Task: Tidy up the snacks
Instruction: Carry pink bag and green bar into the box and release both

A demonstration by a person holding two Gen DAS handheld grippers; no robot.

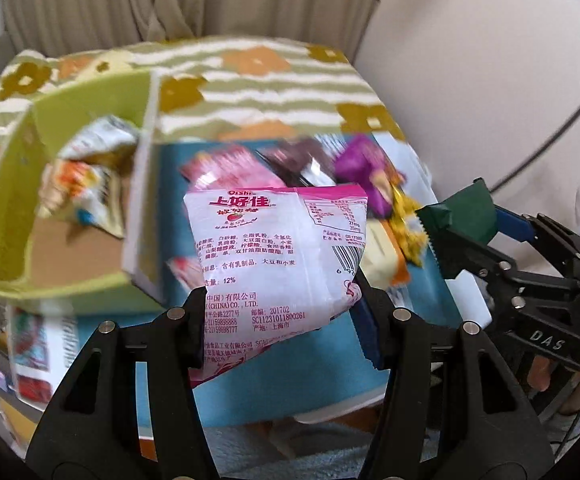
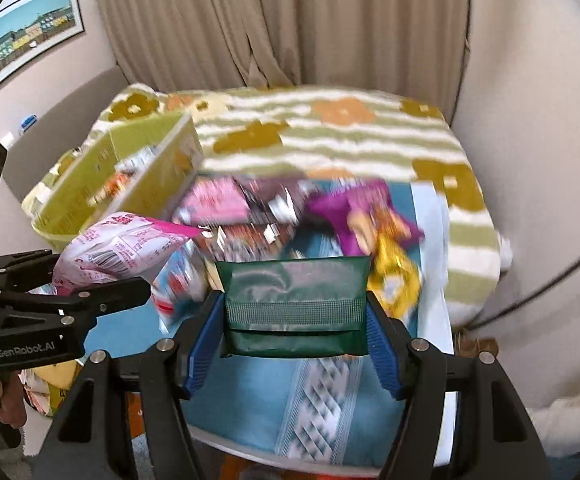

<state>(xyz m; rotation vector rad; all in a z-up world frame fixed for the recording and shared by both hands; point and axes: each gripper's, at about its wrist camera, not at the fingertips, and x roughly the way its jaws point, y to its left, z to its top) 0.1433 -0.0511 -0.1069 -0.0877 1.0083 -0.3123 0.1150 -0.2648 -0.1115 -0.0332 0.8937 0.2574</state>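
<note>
Left gripper (image 1: 279, 300) clamped on a pink packet (image 1: 273, 236), held up over the blue mat (image 1: 273, 376). Right gripper (image 2: 296, 312) closed on a green packet (image 2: 294, 280), blue pads (image 2: 199, 340) pressed against both its ends, also raised off the mat. Behind, blurred: a heap of snacks (image 2: 273, 208) left on the mat, purple (image 2: 354, 208) and yellow (image 2: 394, 272) wrappers among them. Beside the heap, a green box (image 1: 49, 160) with a few packets inside, on a flowered blanket (image 2: 330, 132).
</note>
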